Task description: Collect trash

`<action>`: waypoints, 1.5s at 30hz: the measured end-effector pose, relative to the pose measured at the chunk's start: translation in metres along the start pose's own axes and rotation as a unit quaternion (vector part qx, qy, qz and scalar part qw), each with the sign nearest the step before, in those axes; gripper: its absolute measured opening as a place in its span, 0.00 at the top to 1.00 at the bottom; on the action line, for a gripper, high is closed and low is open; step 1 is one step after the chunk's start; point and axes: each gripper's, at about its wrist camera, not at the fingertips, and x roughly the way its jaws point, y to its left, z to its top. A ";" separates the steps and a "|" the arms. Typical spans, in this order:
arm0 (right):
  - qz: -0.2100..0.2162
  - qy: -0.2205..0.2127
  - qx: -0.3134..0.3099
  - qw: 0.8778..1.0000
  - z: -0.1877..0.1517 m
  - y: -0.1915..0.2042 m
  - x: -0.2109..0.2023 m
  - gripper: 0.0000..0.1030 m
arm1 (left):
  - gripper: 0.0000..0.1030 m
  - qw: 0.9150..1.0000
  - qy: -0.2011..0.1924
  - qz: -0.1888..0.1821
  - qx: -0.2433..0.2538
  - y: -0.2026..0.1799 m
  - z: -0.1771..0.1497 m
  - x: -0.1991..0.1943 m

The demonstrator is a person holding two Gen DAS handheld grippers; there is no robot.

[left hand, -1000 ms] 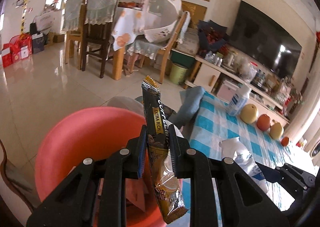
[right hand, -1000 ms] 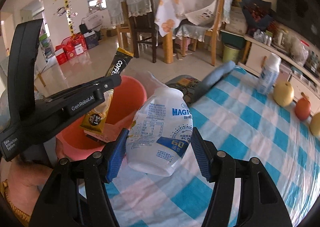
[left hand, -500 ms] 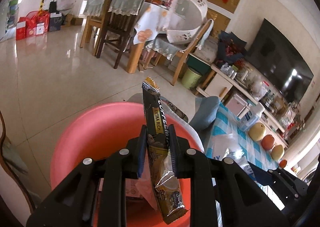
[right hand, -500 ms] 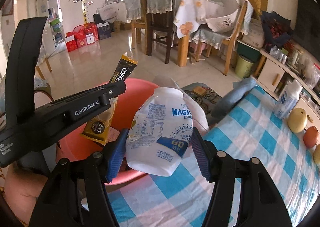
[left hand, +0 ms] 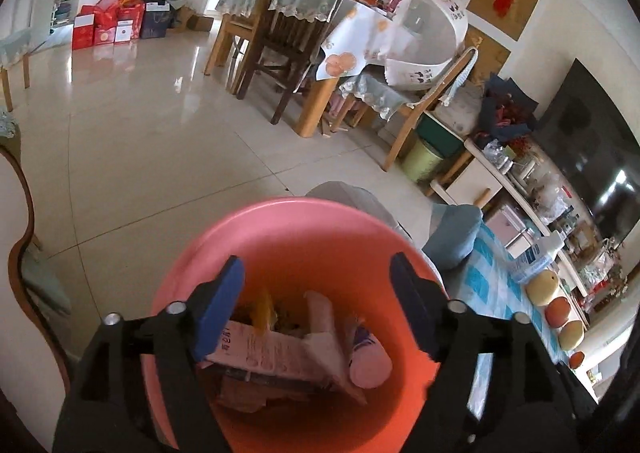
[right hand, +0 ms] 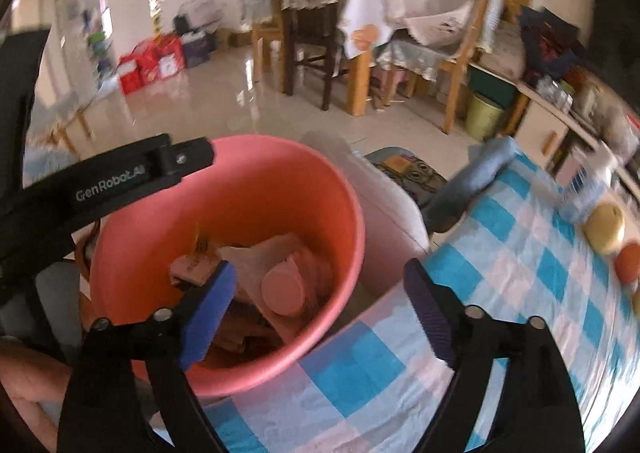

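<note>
Left gripper (left hand: 316, 301) over the pink bin (left hand: 288, 221), jaws just sprung apart and empty, right gripper (right hand: 320, 293) at the bin's near rim, jaws likewise just opened, white bottle (right hand: 284, 289) and wrappers (left hand: 280, 349) lying inside the bin below both

Your left gripper (left hand: 320, 285): jaws just opened wide, nothing between them.
Below it: pink bucket (left hand: 296, 221) holding wrappers (left hand: 280, 349).
</note>
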 end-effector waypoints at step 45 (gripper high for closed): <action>-0.174 -0.051 0.193 0.964 -0.150 -0.150 -0.168 0.12 | 0.04 0.953 -0.071 -0.146 0.257 -0.163 -0.098 -0.078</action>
